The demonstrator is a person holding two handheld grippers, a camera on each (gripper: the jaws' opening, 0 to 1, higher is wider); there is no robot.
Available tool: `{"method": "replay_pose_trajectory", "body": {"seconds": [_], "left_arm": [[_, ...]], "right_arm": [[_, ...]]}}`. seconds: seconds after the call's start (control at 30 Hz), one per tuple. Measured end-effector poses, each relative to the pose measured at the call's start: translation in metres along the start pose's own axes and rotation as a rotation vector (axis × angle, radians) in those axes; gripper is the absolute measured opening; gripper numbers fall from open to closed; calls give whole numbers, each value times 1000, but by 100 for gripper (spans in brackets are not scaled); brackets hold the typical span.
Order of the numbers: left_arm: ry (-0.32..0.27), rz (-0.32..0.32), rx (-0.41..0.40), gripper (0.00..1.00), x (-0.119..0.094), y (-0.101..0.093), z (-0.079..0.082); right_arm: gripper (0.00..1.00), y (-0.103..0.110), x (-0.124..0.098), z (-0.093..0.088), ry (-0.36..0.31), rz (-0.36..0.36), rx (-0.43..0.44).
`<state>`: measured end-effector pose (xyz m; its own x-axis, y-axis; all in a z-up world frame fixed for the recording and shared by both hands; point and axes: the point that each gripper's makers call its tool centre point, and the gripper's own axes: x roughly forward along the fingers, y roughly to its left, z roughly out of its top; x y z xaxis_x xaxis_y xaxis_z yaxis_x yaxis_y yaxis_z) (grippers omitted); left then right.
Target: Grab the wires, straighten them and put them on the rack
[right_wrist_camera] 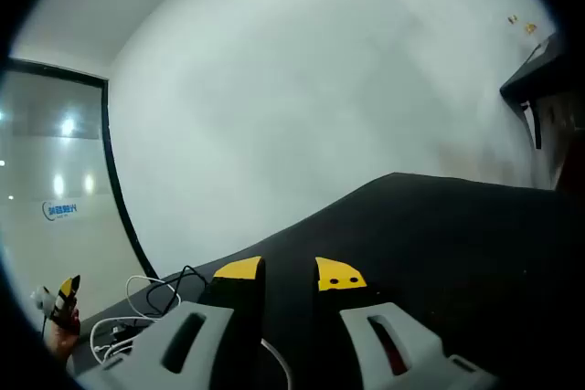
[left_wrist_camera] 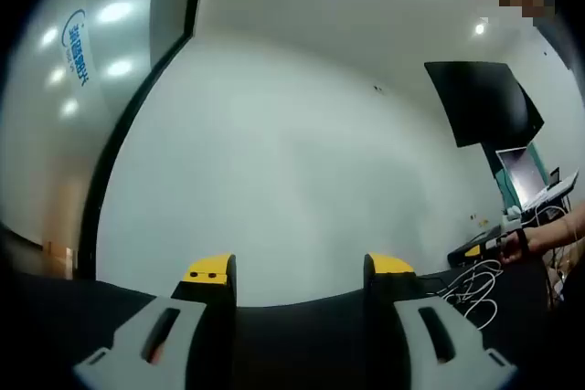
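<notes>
Over the black tabletop [right_wrist_camera: 439,226]: both hand-held grippers empty, task looks barely started.
Left hand-held gripper [left_wrist_camera: 300,271] has its jaws spread wide, nothing between them; right hand-held gripper [right_wrist_camera: 289,273] has jaws apart with a narrower gap, also empty, a white wire running just below it. Wires [left_wrist_camera: 475,289] lie in a loose tangle on the tabletop, well off to the side. Grabbing, straightening, racking all remain; no rack identifiable.

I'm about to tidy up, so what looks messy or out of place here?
The white wires lie in a loose tangle on the black table. In the right gripper view, white and black wires sprawl looped too.
</notes>
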<state>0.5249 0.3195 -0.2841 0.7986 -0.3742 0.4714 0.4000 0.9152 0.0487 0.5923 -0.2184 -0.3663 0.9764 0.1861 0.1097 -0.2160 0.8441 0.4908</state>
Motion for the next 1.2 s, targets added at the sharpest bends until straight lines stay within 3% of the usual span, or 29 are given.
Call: {"method": "replay_pose_trajectory", "body": {"seconds": [0.17, 0.4, 0.63, 1.2], "left_arm": [[-17, 12, -23, 50, -2, 3, 4], [45, 7, -31, 50, -1, 1, -6], [6, 22, -65, 50, -3, 8, -1], [39, -7, -57, 49, 0, 1, -8]], "right_arm": [[19, -2, 1, 0, 0, 1, 1], [19, -2, 1, 0, -2, 4, 3], [19, -3, 1, 1, -7, 5, 7], [19, -1, 2, 1, -9, 8, -3]]}}
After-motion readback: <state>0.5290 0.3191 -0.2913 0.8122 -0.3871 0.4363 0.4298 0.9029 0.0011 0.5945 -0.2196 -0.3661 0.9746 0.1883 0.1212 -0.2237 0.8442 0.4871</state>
